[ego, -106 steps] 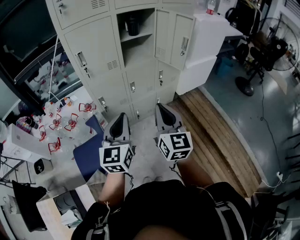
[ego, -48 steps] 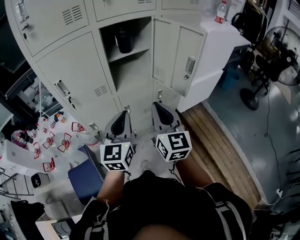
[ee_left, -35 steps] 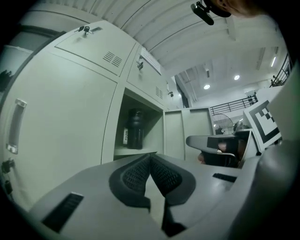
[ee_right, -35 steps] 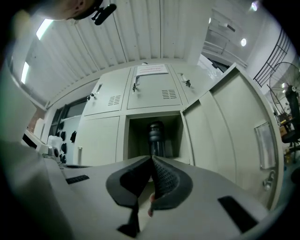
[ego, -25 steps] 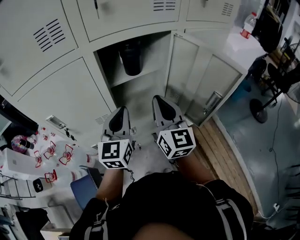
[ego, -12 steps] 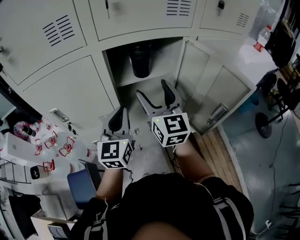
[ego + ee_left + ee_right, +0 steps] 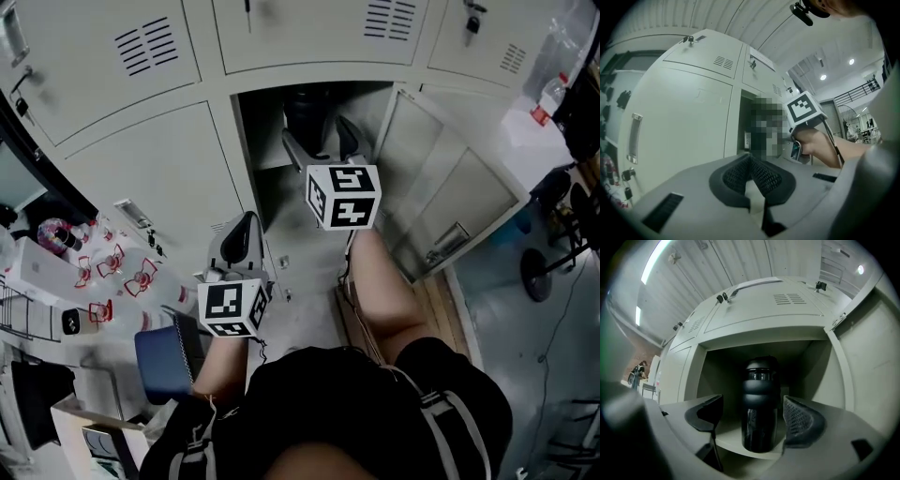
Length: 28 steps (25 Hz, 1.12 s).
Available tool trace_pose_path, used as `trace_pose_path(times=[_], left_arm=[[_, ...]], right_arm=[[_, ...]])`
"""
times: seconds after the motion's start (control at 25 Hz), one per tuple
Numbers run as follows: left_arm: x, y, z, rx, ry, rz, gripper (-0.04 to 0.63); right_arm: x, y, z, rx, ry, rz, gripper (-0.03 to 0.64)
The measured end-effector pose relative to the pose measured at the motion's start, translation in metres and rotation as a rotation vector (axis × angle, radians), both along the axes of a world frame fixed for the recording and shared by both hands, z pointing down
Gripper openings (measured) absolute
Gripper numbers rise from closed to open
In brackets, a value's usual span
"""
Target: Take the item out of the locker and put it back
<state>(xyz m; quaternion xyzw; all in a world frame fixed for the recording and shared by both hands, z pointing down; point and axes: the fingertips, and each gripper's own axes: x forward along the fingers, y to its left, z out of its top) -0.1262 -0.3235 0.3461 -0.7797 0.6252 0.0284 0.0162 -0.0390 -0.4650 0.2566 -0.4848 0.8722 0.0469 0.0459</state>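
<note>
A black bottle (image 7: 759, 404) stands upright on the shelf (image 7: 733, 442) of the open locker compartment (image 7: 272, 131). In the head view the bottle (image 7: 305, 111) shows dark inside the opening. My right gripper (image 7: 756, 420) is raised at the front of the compartment. Its jaws are opening, one on each side of the bottle, and the pads do not touch it. In the head view the right gripper (image 7: 319, 141) sits just below the bottle. My left gripper (image 7: 239, 239) hangs lower, in front of the closed door, with its pads (image 7: 751, 171) together on nothing.
The locker door (image 7: 450, 202) stands swung open to the right of the compartment. Closed locker doors (image 7: 150, 178) surround it. A blue chair (image 7: 164, 361) and a table with red items (image 7: 103, 272) are at lower left. A fan base (image 7: 553, 258) is at right.
My right gripper rose from beside the left one up to the open compartment, and its jaws spread apart round the bottle. The locker has come closer. The left gripper stays low.
</note>
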Motion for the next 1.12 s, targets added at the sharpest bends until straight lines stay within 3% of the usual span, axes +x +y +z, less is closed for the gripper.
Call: trace_pose_path(times=[0.56,1.12], left_arm=[[-0.018,0.005,0.003,-0.008,-0.003,-0.076,0.012],[-0.024,0.013,0.001,-0.007,-0.012,-0.093,0.012]], right_arm=[[-0.024,-0.067,0.028,-0.126,0.07,0.012,0.408],[-0.031,-0.069,0.028,-0.122,0.13,-0.015,0.405]])
